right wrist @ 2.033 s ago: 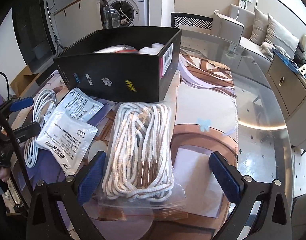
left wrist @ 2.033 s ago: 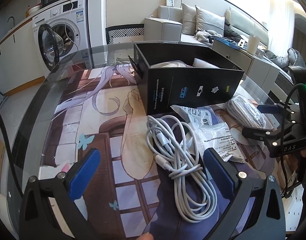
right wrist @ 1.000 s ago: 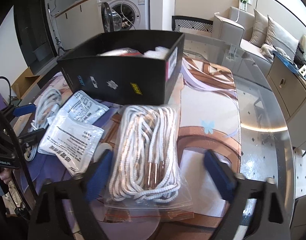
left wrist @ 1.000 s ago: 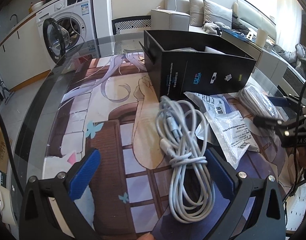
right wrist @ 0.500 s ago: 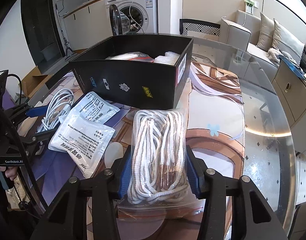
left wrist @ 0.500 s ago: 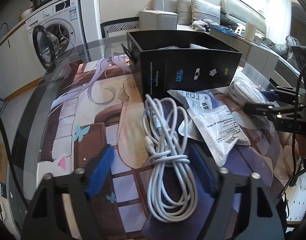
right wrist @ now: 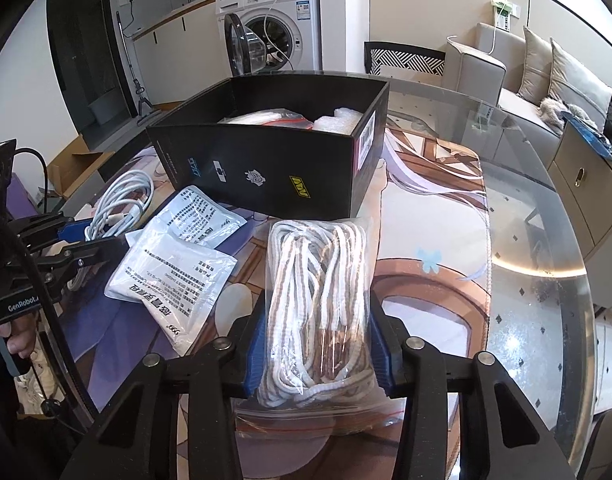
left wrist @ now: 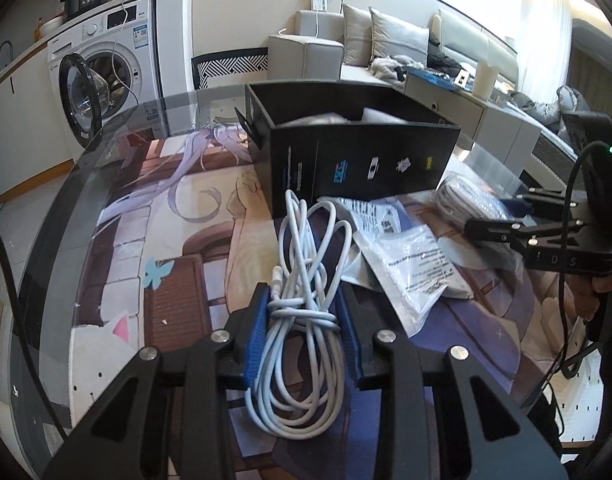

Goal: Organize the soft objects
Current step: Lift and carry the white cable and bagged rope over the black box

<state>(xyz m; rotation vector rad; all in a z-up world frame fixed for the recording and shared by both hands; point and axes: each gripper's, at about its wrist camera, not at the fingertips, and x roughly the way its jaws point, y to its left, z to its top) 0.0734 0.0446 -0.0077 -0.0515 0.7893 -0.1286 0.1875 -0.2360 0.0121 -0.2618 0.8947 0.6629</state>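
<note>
1. White cable [left wrist: 302, 316], coiled and tied at its middle, lies on the printed mat [left wrist: 178, 280] in front of the black box [left wrist: 358, 160].
2. The left gripper [left wrist: 304, 320] has its blue pads [left wrist: 257, 328] against both sides of the coil; its jaws are closing on the cable, which sits between them and rests on the mat.
3. The right gripper [right wrist: 318, 344] squeezes a clear bag [right wrist: 320, 292] of white rope; its jaws are closing too, with the bag between the pads and bulging at both sides.
4. The bag lies on the mat just before the box's front wall, near its right corner.
5. Two white printed pouches [right wrist: 174, 280] lie overlapping on the mat between the cable and the bag, the farther one [right wrist: 202, 216] close to the box.
6. The box stands open at the top, holding white packing [right wrist: 338, 120] and a pale bag with a red strip [right wrist: 266, 117].
7. The mat covers a round glass table [right wrist: 546, 280].
8. Behind stand a washer [left wrist: 106, 68] with its door open and a grey sofa [left wrist: 386, 44].
</note>
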